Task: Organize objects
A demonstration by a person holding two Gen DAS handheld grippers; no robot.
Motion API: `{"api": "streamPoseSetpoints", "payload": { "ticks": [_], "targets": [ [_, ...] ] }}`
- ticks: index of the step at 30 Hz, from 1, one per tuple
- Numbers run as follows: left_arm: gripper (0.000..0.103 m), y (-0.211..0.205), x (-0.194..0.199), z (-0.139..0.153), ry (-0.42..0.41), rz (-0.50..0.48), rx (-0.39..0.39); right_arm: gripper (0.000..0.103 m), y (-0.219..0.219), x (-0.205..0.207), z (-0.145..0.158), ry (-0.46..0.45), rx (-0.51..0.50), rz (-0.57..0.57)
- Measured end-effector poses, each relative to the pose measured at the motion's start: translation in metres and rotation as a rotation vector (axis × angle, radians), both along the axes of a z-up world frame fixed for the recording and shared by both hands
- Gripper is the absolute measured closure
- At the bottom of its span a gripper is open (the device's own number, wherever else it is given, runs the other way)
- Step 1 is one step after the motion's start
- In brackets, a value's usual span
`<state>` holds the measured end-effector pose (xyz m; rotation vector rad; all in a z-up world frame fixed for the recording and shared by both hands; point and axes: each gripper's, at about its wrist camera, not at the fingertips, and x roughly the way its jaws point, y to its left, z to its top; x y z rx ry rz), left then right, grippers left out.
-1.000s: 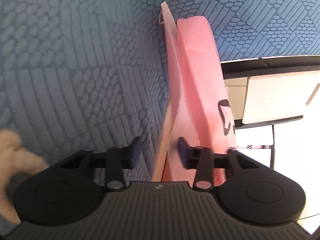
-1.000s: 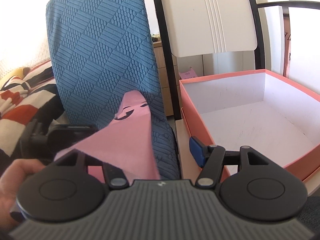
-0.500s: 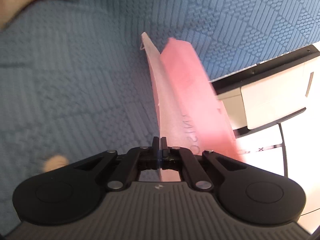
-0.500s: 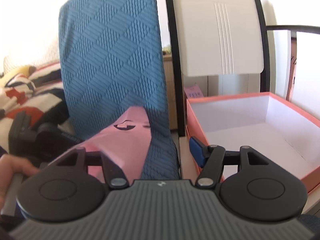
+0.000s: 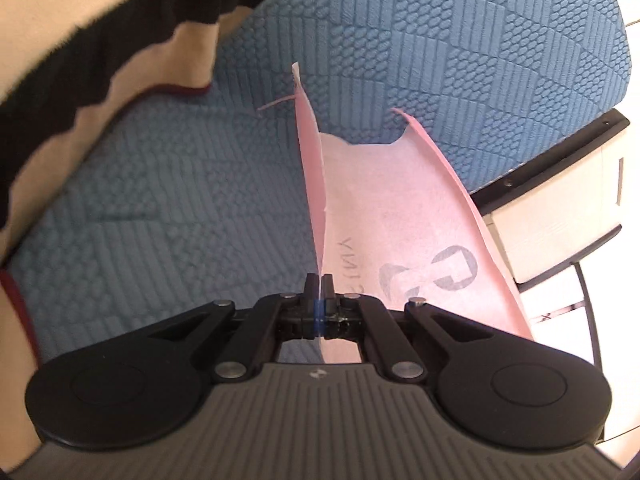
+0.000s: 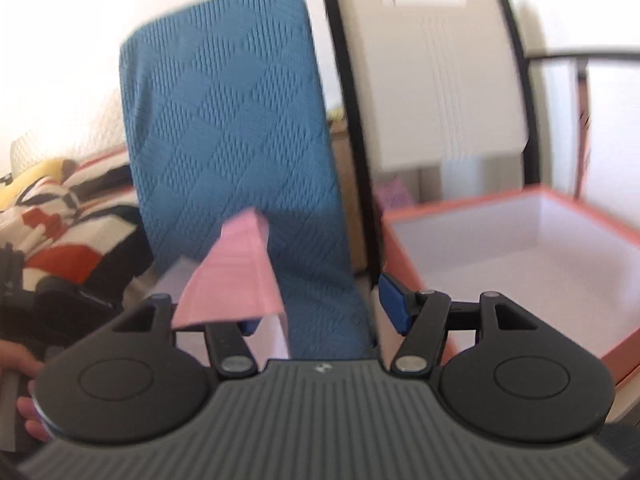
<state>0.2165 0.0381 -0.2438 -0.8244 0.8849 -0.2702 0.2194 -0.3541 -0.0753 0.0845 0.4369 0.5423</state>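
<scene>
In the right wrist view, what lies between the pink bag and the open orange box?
In the right wrist view, the blue chair cover and the black edge of the white chair lie between the pink bag and the orange box.

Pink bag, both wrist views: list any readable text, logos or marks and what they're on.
"YNI", seen mirrored through the pink bag: part of a word, the rest hidden behind the left gripper.
Round grey logo on the same bag: a symbol, not readable as letters.
Purple note behind the orange box: too blurred to read.
</scene>
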Motion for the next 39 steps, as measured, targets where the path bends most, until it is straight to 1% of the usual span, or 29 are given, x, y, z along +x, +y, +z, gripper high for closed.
{"api": "streamPoseSetpoints", "payload": {
  "ticks": [2, 3, 6, 10, 14, 16, 17, 20, 22, 23, 25, 26, 28, 30, 32, 35, 39],
  "targets": [
    [0.103, 0.004, -0.001, 0.001, 0.008, 0.016, 0.032, 0.044, 0.007, 0.008, -0.009, 0.054, 0.005, 0.028],
    [0.103, 0.011, -0.005, 0.003, 0.012, 0.024, 0.047, 0.045, 0.011, 0.01, -0.013, 0.059, -0.001, 0.037],
    [0.103, 0.014, -0.004, 0.009, 0.02, 0.044, 0.089, 0.048, 0.021, 0.017, -0.021, 0.064, -0.035, 0.042],
    [0.103, 0.017, -0.007, 0.009, 0.039, 0.052, 0.118, 0.048, 0.02, 0.025, -0.031, 0.091, -0.022, 0.021],
    [0.103, 0.012, -0.015, 0.013, 0.046, 0.049, 0.214, 0.048, 0.013, 0.03, -0.045, 0.192, 0.011, 0.02],
    [0.103, 0.01, -0.014, 0.012, 0.061, 0.054, 0.242, 0.048, 0.013, 0.027, -0.051, 0.206, -0.006, 0.014],
    [0.103, 0.009, -0.012, 0.012, 0.068, 0.058, 0.27, 0.048, 0.014, 0.026, -0.054, 0.214, -0.01, 0.015],
    [0.103, 0.006, -0.011, 0.008, 0.094, 0.064, 0.313, 0.053, 0.013, 0.026, -0.066, 0.263, -0.025, 0.012],
    [0.103, 0.002, -0.009, 0.007, 0.101, 0.055, 0.366, 0.054, 0.014, 0.03, -0.074, 0.29, -0.055, -0.006],
    [0.103, -0.002, -0.006, 0.005, 0.103, 0.042, 0.384, 0.058, 0.014, 0.033, -0.079, 0.315, -0.05, -0.001],
    [0.103, -0.004, -0.003, 0.002, 0.117, 0.031, 0.394, 0.063, 0.014, 0.039, -0.088, 0.362, -0.035, 0.001],
    [0.102, -0.004, -0.002, -0.001, 0.131, 0.03, 0.397, 0.066, 0.016, 0.04, -0.091, 0.369, -0.038, 0.003],
    [0.102, -0.003, -0.001, -0.004, 0.152, 0.039, 0.401, 0.068, 0.018, 0.043, -0.096, 0.365, -0.049, 0.001],
    [0.102, -0.001, 0.002, -0.008, 0.17, 0.046, 0.404, 0.072, 0.02, 0.045, -0.1, 0.368, -0.05, 0.005],
    [0.102, -0.001, 0.003, -0.012, 0.191, 0.05, 0.407, 0.073, 0.022, 0.044, -0.1, 0.352, -0.054, 0.009],
    [0.102, 0.0, 0.007, -0.02, 0.222, 0.06, 0.41, 0.073, 0.025, 0.044, -0.097, 0.294, -0.059, 0.024],
    [0.102, -0.002, 0.013, -0.027, 0.236, 0.075, 0.432, 0.073, 0.034, 0.044, -0.091, 0.182, -0.073, 0.07]
  ]
}}
